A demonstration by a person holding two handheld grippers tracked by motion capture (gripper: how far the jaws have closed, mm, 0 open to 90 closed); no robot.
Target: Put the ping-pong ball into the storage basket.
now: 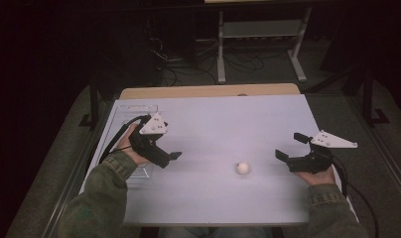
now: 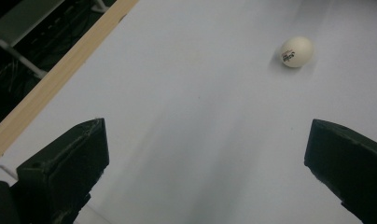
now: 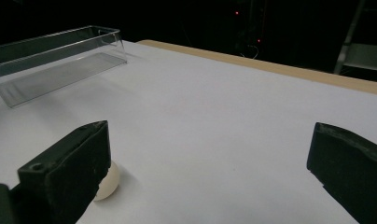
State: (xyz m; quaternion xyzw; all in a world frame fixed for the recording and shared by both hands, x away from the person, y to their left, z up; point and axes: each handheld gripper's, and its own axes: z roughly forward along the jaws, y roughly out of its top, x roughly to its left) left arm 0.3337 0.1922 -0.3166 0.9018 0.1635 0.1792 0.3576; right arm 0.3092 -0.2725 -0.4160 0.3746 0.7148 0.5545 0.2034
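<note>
Since both grippers, left gripper point(image 1: 172, 155) and right gripper point(image 1: 288, 148), hang wide open and empty, nothing's grabbed yet; ball point(image 1: 243, 168) sits on the table point(image 1: 213, 119) between them, nearer the right, clear tray point(image 3: 56, 60) far left.

Ball point(image 1: 243, 168) on table point(image 1: 213, 119) between both grippers; tray point(image 3: 51, 56) at far left.

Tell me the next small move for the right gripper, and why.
Probably slide the right gripper a little toward the ball and line it up, so the ball sits between its fingers. In the right gripper view the fingers are wide apart and the ball peeks out beside one, off-centre. In the high view the ball lies loose on the white table, nearer this gripper than the left gripper.
</note>
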